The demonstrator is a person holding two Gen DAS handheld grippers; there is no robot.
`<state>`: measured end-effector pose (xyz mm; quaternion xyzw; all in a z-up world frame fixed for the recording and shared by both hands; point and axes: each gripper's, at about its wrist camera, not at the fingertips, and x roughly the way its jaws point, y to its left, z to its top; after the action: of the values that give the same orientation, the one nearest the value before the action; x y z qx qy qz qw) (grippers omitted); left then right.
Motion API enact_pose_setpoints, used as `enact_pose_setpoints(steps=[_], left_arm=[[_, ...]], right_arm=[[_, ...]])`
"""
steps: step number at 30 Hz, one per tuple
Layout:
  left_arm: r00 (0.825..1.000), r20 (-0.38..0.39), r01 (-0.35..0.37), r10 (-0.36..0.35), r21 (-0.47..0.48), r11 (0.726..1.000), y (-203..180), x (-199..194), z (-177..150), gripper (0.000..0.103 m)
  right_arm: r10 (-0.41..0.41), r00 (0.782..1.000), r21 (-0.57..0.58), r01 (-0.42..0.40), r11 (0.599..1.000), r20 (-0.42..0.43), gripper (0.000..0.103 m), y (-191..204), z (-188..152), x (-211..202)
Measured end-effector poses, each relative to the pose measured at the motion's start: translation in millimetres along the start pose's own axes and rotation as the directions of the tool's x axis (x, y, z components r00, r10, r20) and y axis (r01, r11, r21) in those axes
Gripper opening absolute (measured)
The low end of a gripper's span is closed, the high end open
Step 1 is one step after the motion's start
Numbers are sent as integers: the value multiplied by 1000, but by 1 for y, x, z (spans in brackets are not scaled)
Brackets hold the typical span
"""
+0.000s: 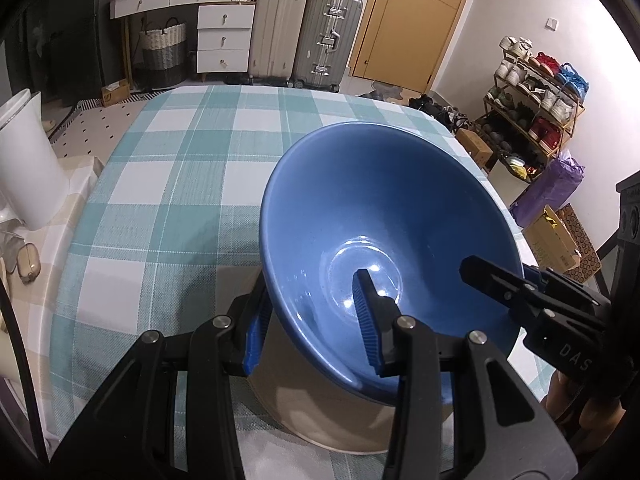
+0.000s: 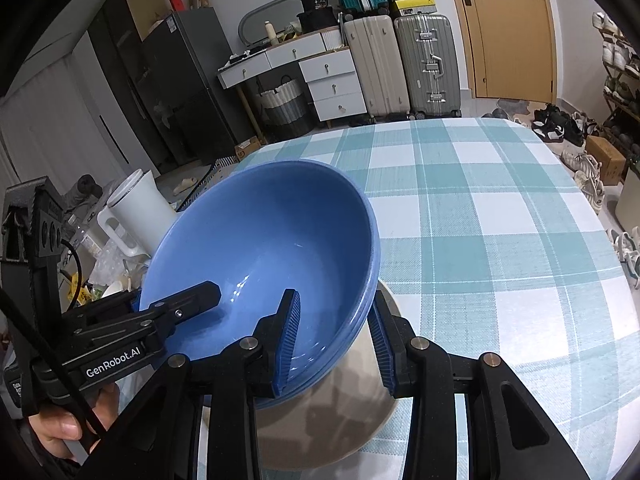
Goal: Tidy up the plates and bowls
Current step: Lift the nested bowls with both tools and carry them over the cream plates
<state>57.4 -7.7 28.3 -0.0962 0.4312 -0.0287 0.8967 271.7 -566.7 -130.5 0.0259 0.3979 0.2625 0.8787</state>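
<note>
A blue bowl (image 1: 384,216) (image 2: 272,232) sits tilted on a beige plate (image 1: 332,420) (image 2: 340,412) on the checked tablecloth. My left gripper (image 1: 312,328) straddles the bowl's near-left rim, one finger inside, one outside, with a gap at the wall. My right gripper (image 2: 334,344) straddles the opposite rim the same way. Each gripper shows in the other's view: the right gripper (image 1: 532,300) at the bowl's right edge, the left gripper (image 2: 160,316) at its left edge. Whether the pads press the bowl's wall is unclear.
The teal and white checked table (image 1: 180,184) (image 2: 500,216) stretches ahead. A white jug (image 1: 28,160) (image 2: 136,208) stands at the left edge with small clutter. Suitcases, drawers, a door and a shoe rack line the room behind.
</note>
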Motion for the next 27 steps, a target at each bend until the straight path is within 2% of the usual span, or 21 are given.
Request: enact_pose_setpoints(steps=[15,17,18,20,21,23,25,27], left_arm=[[1000,10,-6,6,12,1000,0,8,3,37],[1000,22,-9,8,25,1000,-1,5,3,45],[999,31,-12,11,32,999,-1,3,4,50],[998,54,-16,13,45,999,-1,-1,3,65],[997,69,-20,16,52,998,-1,-5,3,68],[995,100,-21,14,63,998,0,-12,2,80],[992,122,-18,9,77,997,2,-19,1,81],[990,138,-21,9,90,996,3,-26,-2,83]], right_arm=[[11,1000,-6,-11,1000,0,37,-4,3,7],[15,1000,-14,-14,1000,6,38,-4,3,4],[10,1000,-19,-10,1000,7,40,-4,3,3],[11,1000,-26,-11,1000,15,51,-5,2,-1],[23,999,-27,-22,999,23,55,-6,1,-4],[37,999,-36,-36,999,31,63,-8,1,-9],[52,998,-47,-50,998,44,78,-10,-1,-15],[83,994,-62,-79,995,64,85,-10,-4,-23]])
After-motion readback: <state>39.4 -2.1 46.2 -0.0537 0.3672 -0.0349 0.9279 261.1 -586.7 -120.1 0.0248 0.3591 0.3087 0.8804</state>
